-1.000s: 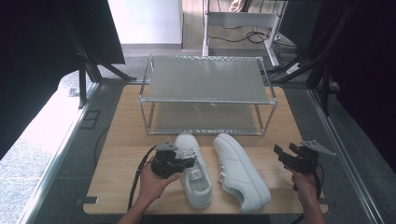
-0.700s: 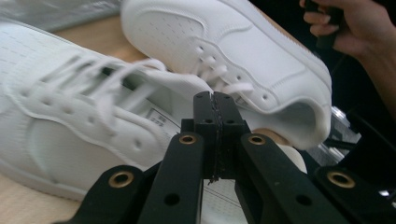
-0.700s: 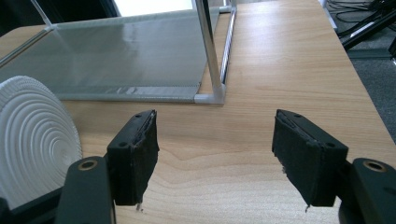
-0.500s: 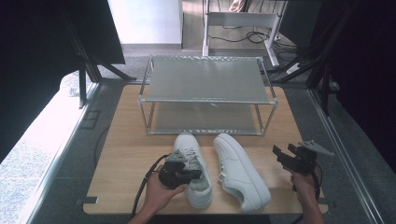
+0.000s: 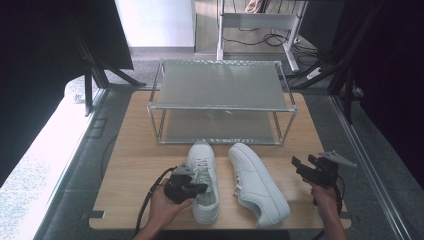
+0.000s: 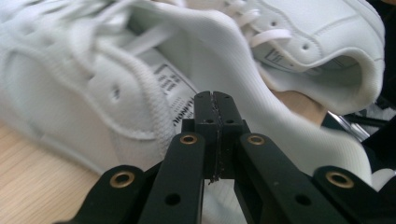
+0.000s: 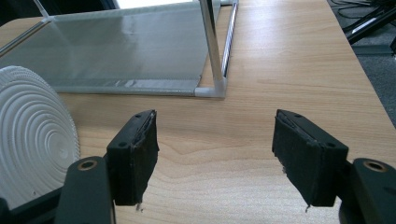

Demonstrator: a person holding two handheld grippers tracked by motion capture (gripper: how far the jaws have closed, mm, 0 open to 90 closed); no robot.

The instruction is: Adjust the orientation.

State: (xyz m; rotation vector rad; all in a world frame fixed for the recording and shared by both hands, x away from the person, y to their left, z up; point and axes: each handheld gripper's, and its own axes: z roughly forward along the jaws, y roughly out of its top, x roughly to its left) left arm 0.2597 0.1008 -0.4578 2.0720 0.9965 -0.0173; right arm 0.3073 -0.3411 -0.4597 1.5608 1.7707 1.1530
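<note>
Two closed jaws (left gripper (image 6: 215, 100)) meet shoe (image 6: 116, 84).

In the left gripper view, the near white lace-up sneaker (image 6: 93, 93) runs off the left and top edges, its laces blurred at upper left. The printed label on its tongue is half hidden behind the closed black left gripper (image 6: 215, 105), so the text cannot be read. The second white sneaker (image 6: 322, 42) is cut at upper right. In the right gripper view, a white ribbed shoe sole (image 7: 32, 140) is cut by the left edge.
</note>
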